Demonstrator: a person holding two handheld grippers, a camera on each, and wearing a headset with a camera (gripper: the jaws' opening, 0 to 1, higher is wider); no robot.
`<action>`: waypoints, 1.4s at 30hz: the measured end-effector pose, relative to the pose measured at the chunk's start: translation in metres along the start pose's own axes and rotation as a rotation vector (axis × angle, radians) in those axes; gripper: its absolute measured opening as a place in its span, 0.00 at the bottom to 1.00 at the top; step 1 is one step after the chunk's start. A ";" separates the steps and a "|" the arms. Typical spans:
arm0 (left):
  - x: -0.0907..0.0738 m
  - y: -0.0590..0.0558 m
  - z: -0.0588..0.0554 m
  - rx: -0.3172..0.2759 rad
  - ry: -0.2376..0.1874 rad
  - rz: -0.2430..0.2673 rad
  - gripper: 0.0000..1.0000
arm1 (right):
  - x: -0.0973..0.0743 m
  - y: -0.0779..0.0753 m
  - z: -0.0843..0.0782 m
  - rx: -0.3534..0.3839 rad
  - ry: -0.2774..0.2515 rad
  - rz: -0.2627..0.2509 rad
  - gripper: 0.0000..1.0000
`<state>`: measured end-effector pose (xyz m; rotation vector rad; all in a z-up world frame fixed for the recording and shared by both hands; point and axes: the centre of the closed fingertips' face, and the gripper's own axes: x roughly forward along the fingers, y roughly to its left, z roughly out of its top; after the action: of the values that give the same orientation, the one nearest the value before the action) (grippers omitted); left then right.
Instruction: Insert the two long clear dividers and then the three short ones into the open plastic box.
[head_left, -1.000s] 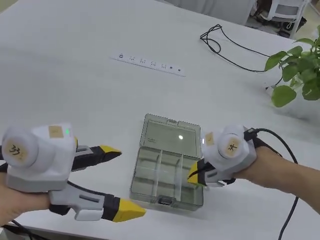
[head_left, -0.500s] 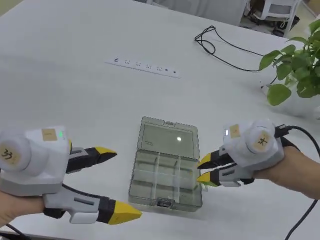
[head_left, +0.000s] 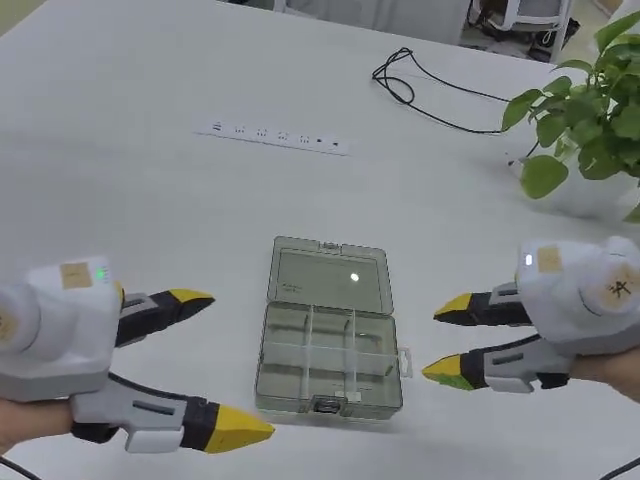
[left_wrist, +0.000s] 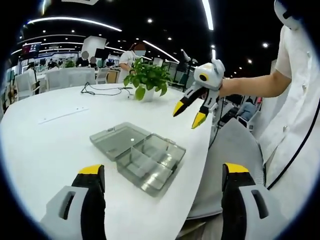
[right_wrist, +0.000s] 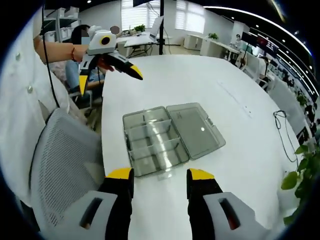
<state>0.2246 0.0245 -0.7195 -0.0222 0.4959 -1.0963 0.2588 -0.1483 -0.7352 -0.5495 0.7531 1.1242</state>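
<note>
I'm holding left gripper (head_left: 235, 364) and right gripper (head_left: 434, 343) spread, empty, flanking the box (head_left: 330, 275); power strip (head_left: 270, 138), plant (head_left: 575, 110) sitting beyond; gripper views catching a chair (right_wrist: 60, 165).

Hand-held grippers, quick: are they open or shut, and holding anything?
Left hand-held gripper: open, holding nothing.
Right hand-held gripper: open, holding nothing.

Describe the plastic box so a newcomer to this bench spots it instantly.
On the white table, look near the front edge, between the left gripper and right gripper. The plastic box lies open: smoky clear, split into compartments, unlike the flat white power strip beyond it.
</note>
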 end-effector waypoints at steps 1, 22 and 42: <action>0.000 0.000 0.000 0.002 0.002 0.000 1.00 | -0.003 0.001 -0.001 0.019 -0.019 -0.005 0.46; 0.002 -0.004 -0.008 0.005 0.034 -0.015 1.00 | -0.018 0.015 -0.023 0.213 -0.183 -0.038 0.77; 0.000 -0.006 -0.014 -0.001 0.051 -0.024 1.00 | -0.013 0.025 -0.026 0.215 -0.176 -0.014 0.82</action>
<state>0.2144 0.0249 -0.7307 -0.0012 0.5432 -1.1218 0.2257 -0.1667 -0.7421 -0.2706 0.7055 1.0487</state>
